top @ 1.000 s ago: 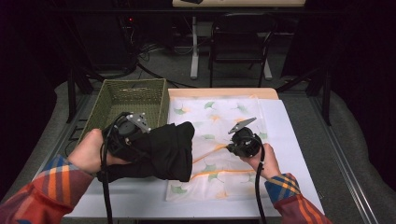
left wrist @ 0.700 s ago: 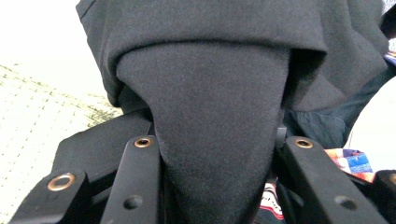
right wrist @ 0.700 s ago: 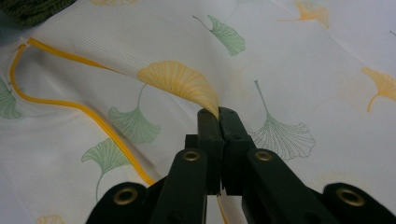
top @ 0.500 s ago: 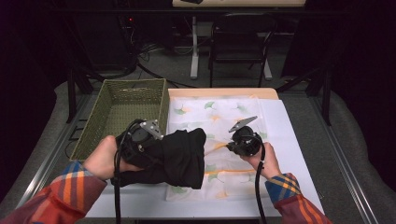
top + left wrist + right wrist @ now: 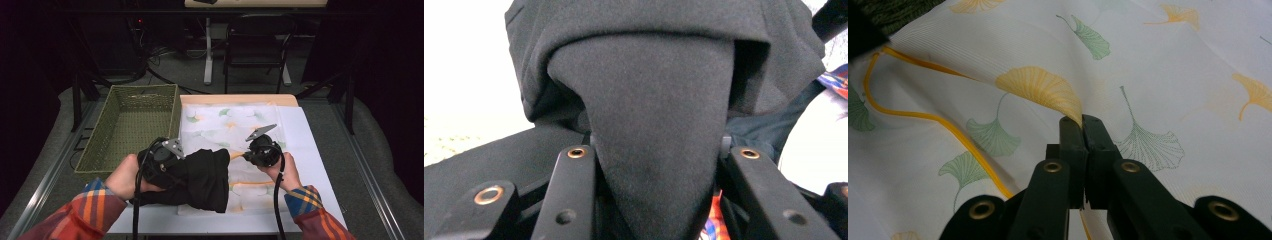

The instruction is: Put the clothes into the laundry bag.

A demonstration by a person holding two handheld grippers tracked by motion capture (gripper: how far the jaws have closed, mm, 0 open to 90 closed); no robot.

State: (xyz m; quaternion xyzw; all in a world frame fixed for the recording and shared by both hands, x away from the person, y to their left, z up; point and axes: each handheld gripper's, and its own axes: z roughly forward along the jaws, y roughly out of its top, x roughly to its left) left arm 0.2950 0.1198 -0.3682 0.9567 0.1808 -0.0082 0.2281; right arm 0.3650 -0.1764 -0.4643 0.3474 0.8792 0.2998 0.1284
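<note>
A black garment (image 5: 207, 177) lies bunched over the near left part of a white cloth printed with ginkgo leaves (image 5: 235, 120). My left gripper (image 5: 167, 160) is shut on a thick fold of the black garment (image 5: 659, 120), which fills the space between its jaws. My right gripper (image 5: 245, 156) sits just right of the garment. In the right gripper view my right gripper (image 5: 1082, 122) is shut on a raised pinch of the leaf-print cloth (image 5: 1038, 85) near its yellow hem (image 5: 923, 117).
A green woven basket (image 5: 125, 125) stands at the table's left, beside the cloth. White paper (image 5: 310, 150) covers the table under the cloth. A chair (image 5: 257, 45) and cables stand on the floor beyond the far edge.
My left gripper has carried the black garment rightward and lower, toward the near edge. The right gripper has stayed put with the cloth pinched.
</note>
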